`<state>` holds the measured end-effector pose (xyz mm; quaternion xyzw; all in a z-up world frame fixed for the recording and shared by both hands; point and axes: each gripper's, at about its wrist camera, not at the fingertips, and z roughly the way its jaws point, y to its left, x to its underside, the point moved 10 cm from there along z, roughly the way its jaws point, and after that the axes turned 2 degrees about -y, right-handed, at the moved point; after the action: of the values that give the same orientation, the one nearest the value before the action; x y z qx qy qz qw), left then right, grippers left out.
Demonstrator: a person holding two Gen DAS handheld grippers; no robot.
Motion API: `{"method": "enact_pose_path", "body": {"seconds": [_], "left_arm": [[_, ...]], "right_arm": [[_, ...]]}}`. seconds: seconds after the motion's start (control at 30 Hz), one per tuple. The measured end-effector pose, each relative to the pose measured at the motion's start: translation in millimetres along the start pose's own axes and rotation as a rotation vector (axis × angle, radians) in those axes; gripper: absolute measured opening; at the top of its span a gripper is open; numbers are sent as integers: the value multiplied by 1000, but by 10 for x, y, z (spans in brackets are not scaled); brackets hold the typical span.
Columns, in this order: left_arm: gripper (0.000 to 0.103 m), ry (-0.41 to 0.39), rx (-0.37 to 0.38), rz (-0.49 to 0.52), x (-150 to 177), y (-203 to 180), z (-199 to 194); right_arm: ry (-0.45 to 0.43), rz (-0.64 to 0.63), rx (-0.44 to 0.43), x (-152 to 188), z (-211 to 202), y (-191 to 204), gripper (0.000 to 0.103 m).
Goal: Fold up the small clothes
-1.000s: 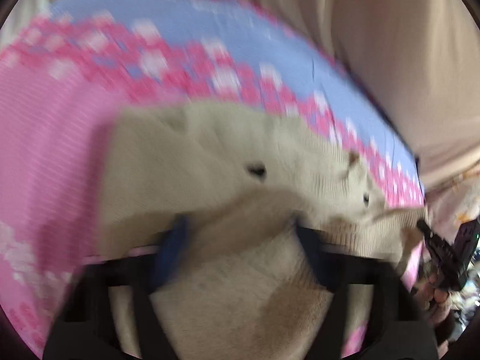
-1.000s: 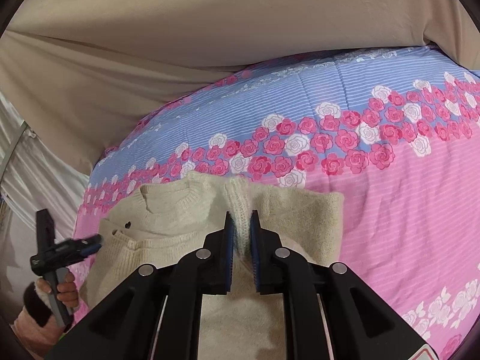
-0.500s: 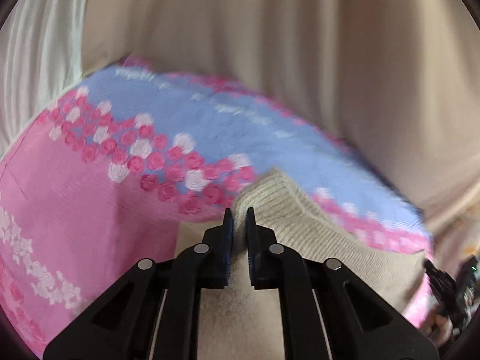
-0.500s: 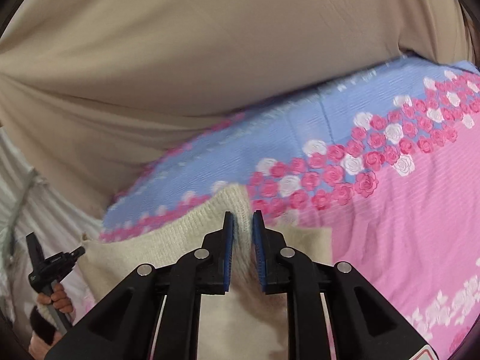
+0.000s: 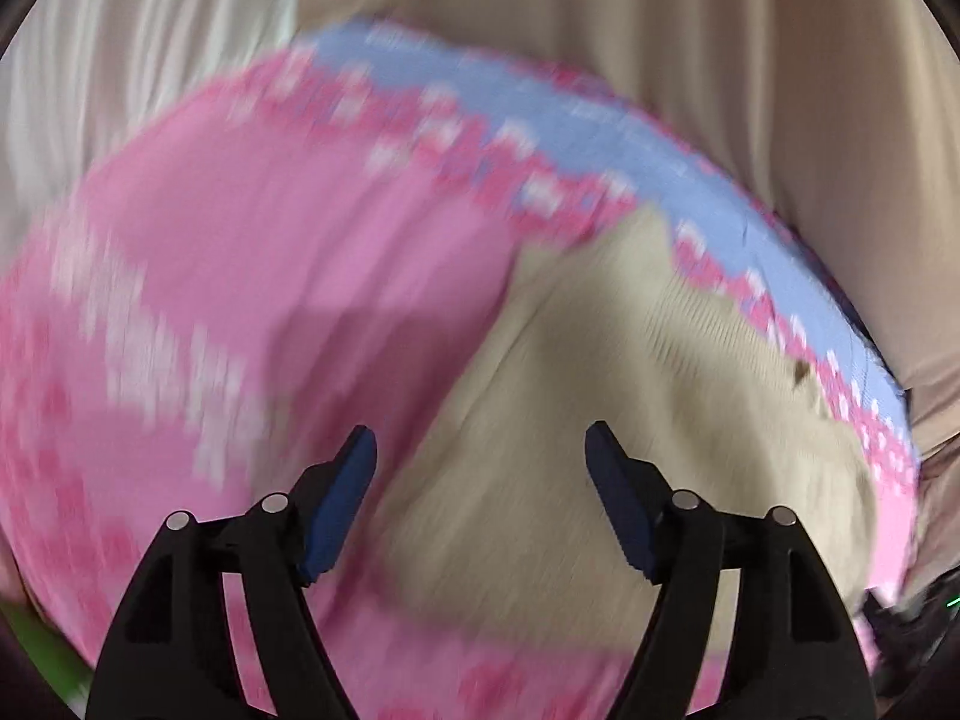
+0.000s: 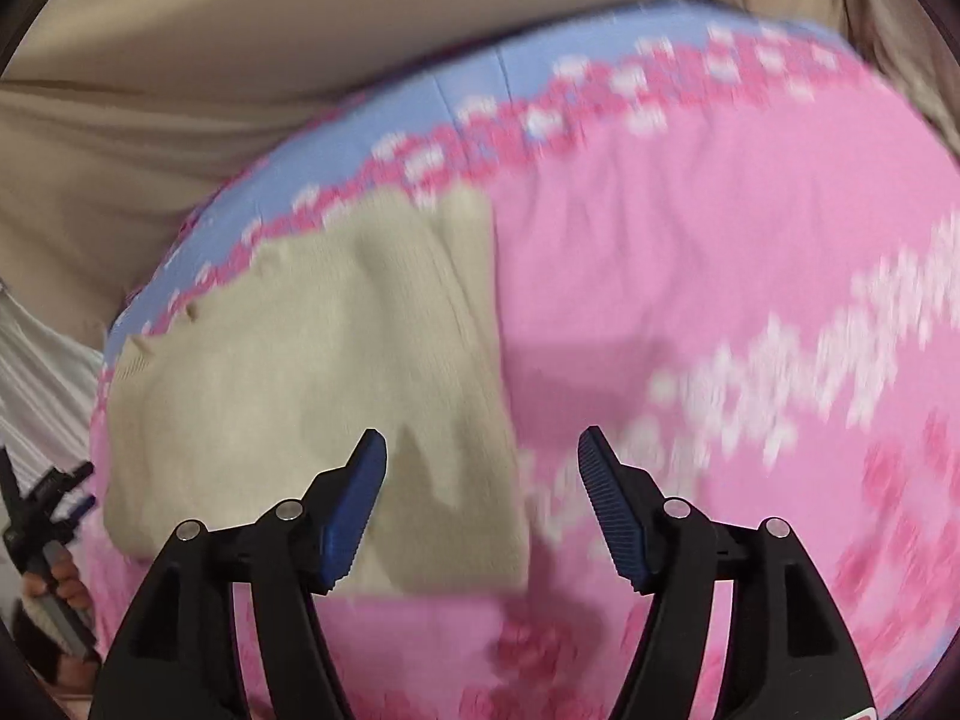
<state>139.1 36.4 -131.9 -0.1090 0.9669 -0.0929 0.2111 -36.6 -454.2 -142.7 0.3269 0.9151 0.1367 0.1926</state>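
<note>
A: Where's the cream sweater (image 5: 630,408) now?

B: Flat on the bed cover (image 5: 252,276), pink with a blue band and rose print. In the left wrist view it lies beyond and to the right of the left tongs (image 5: 480,462).

A: And those tongs?

B: Spread wide; the jaws have just been opening, and nothing is pinched between them (the frame is blurred, but the gap is plain).

A: The other side?

B: The right tongs (image 6: 480,468) are also spread, just opened, gripping nothing. The sweater (image 6: 312,372) lies beyond them and to their left, its edge reaching in front of the gap between the blue pads (image 6: 354,504).
</note>
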Motion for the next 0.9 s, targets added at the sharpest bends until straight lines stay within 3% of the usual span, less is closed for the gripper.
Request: {"method": "enact_pose_path", "body": {"seconds": [0.13, 0.2, 0.23, 0.27, 0.3, 0.33, 0.4, 0.43, 0.53, 0.63, 0.73, 0.77, 0.8, 0.87, 0.9], "left_arm": [[74, 114, 74, -189, 423, 192, 147], [78, 142, 102, -274, 532, 204, 233], [80, 131, 102, -297, 545, 202, 264], [80, 114, 88, -301, 534, 195, 278], [68, 102, 68, -298, 518, 185, 279], [32, 94, 84, -289, 480, 125, 284], [18, 105, 99, -286, 405, 52, 241], [15, 90, 105, -289, 366, 40, 149], [15, 70, 131, -238, 293, 1, -255], [15, 136, 121, -187, 527, 72, -563], [17, 248, 45, -139, 1016, 230, -509], [19, 275, 7, -109, 1168, 271, -433], [21, 289, -33, -79, 1279, 293, -356], [23, 214, -71, -33, 1210, 224, -424], [24, 160, -74, -9, 1083, 150, -508]], "right_arm": [[60, 80, -77, 189, 263, 82, 67], [21, 74, -76, 154, 311, 160, 77], [26, 64, -68, 151, 336, 195, 75], [28, 62, -63, 158, 329, 209, 58], [43, 76, -114, 145, 330, 258, 24], [39, 101, -130, 108, 281, 263, 25], [13, 92, -137, 14, 87, 295, 20], [0, 82, -137, -38, -40, 314, 19], [-10, 47, -138, -51, -460, 303, 18], [31, 14, -72, 195, -740, 89, 18], [165, -5, -11, 723, -591, -280, 24], [199, -22, 28, 863, -508, -379, 25], [225, -47, 119, 986, -435, -542, 25], [182, -35, 127, 921, -500, -559, 26], [113, -35, 118, 749, -609, -471, 28]]}}
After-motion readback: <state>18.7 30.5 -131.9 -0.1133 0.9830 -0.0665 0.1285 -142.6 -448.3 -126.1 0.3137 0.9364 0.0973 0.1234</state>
